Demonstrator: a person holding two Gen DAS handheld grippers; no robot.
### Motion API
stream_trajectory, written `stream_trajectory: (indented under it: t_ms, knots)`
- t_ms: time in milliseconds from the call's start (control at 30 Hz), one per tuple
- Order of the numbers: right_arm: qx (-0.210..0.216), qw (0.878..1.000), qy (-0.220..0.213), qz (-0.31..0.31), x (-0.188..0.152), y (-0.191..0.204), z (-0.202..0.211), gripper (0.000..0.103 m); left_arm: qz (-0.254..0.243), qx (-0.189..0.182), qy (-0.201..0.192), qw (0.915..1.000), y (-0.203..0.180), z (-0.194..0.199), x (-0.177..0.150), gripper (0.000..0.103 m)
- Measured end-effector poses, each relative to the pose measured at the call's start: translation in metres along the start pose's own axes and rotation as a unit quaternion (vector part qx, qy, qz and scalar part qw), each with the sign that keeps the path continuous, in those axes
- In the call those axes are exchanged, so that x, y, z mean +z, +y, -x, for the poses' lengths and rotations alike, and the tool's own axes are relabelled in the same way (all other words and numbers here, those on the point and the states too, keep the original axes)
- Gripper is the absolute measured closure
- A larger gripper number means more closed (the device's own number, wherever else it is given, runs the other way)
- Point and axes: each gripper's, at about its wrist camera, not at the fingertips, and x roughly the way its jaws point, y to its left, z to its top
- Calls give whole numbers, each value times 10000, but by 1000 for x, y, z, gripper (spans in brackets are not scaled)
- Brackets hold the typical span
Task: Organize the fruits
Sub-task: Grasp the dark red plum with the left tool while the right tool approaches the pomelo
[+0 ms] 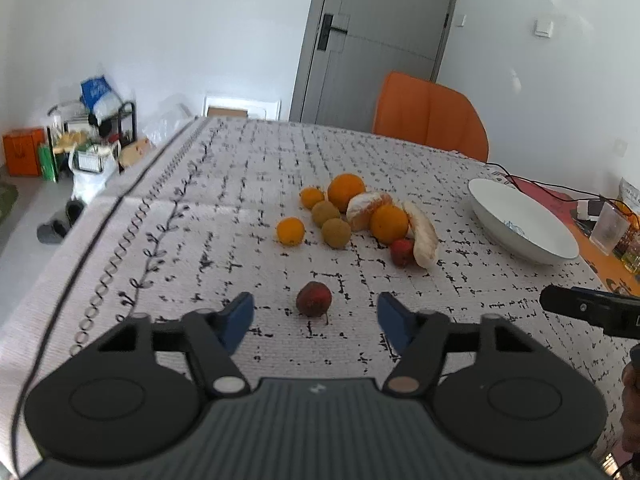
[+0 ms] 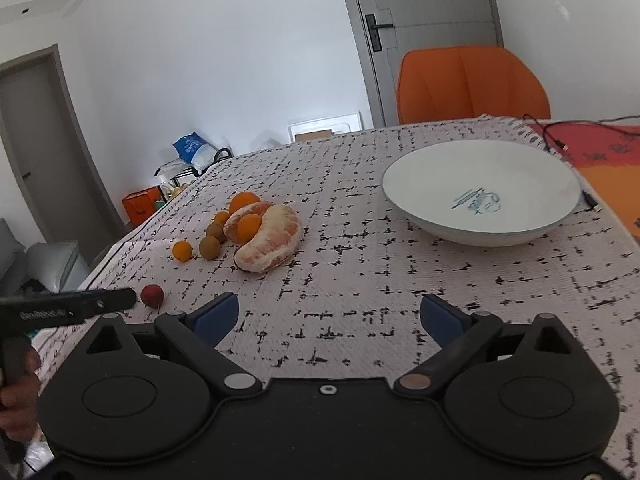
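Observation:
A red lychee [image 1: 314, 299] lies on the patterned tablecloth between the blue pads of my left gripper [image 1: 314, 301]. The pads stand apart from it on both sides, so that gripper is open. Farther back is a pile of oranges [image 1: 346, 192], brown longans [image 1: 336, 232], a peeled citrus segment [image 1: 422, 236] and a second lychee [image 1: 402, 252]. My right gripper [image 2: 329, 301] is open over bare cloth, with nothing between its pads. From it, the pile [image 2: 272, 240] lies ahead to the left and an empty white bowl [image 2: 480, 188] ahead to the right.
An orange chair [image 2: 472, 84] stands behind the table's far edge. Black cables [image 2: 560, 136] and an orange mat [image 2: 608, 168] lie beyond the bowl. A plastic cup [image 1: 608, 228] sits at the right. The table's left edge [image 1: 120, 200] drops to the floor.

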Motion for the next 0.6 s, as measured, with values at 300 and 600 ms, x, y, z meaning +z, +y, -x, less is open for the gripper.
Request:
stream_trajectory:
  t_ms: [300, 600]
  knots:
    - [119, 9999, 43, -111, 8, 0, -19, 5, 117, -13, 165, 9998, 1, -24, 3, 56]
    - [370, 9988, 221, -227, 22, 5, -51, 17, 213, 120, 264, 9994, 3, -39, 8, 83]
